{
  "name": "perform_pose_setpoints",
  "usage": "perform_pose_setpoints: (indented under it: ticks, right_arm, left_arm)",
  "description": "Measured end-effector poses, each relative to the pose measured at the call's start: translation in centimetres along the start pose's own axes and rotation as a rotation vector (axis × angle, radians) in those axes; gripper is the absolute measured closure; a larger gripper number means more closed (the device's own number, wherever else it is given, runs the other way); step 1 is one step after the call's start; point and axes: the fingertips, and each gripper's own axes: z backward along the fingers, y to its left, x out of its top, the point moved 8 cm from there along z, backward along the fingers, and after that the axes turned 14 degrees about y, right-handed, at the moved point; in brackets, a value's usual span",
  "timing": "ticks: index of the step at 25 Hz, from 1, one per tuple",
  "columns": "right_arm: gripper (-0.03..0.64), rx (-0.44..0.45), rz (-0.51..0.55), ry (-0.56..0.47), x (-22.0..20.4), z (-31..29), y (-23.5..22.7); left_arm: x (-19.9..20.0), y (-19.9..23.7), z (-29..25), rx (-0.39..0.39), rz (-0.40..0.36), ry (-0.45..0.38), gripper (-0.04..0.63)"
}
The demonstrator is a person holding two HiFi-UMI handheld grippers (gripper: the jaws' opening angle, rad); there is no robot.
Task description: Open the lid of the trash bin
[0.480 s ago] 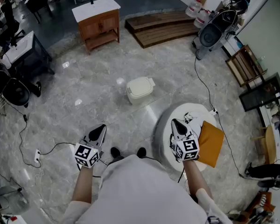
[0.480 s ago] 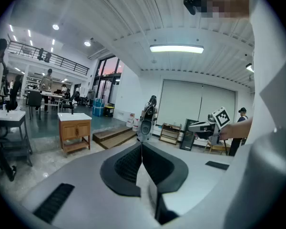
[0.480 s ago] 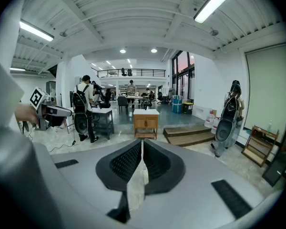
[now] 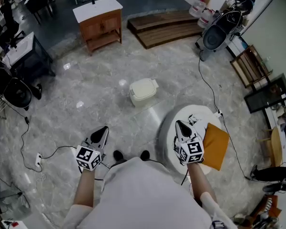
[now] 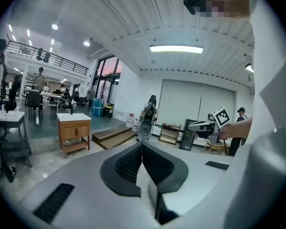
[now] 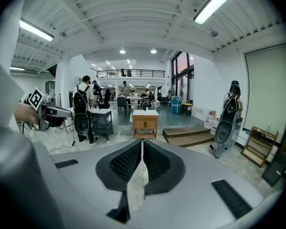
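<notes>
- The bin (image 4: pixel 143 93) is sitting on the floor (image 4: pixel 97 97) at frame centre, its lid (image 4: pixel 142 86) lying shut; nothing is done yet.
- The left gripper (image 4: pixel 103 130) and right gripper (image 4: pixel 179 126) are hovering low in frame, well apart from it, fingers (image 5: pixel 127 163) pressed together, holding nothing.
- Reaching and lifting are still waiting.

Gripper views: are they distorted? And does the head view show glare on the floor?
Both gripper views are strongly fisheye, with dark corners and straight lines bowed. The head view shows small bright reflections on the glossy floor near the trash bin, which looks sharp.
</notes>
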Motion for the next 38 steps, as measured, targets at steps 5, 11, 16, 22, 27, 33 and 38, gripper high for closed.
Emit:
perform_pose_setpoints:
  ticks: [5, 11, 16, 22, 27, 33, 38]
  right_arm:
    - [0.580, -0.002, -0.001, -0.002, 0.3, 0.2, 0.0]
    - [0.578, -0.003, -0.012, -0.004, 0.7, -0.1, 0.3]
    - [0.578, -0.005, -0.012, 0.002, 0.9, -0.4, 1.2]
    - [0.578, -0.023, 0.002, 0.013, 1.2, -0.7, 3.3]
    - [0.578, -0.034, -0.008, 0.007, 1.4, -0.9, 5.0]
    - [0.578, -0.048, -0.014, 0.001, 1.3, -1.1, 7.5]
    - [0.578, -0.053, -0.014, 0.003, 1.1, -1.2, 9.1]
  left_arm:
    - [0.2, 0.1, 0.1, -0.004, 0.003, 0.000, 0.577]
    - [0.2, 0.5, 0.0, -0.013, 0.004, 0.000, 0.577]
    - [-0.1, 1.3, 0.2, -0.019, 0.005, 0.005, 0.577]
    - [-0.5, 2.6, 1.0, -0.034, 0.007, 0.006, 0.577]
    - [-0.7, 3.6, 1.9, -0.052, -0.004, 0.005, 0.577]
    - [-1.5, 4.8, 3.3, -0.066, -0.005, -0.002, 0.577]
    - [-2.3, 5.8, 4.0, -0.074, -0.015, 0.010, 0.577]
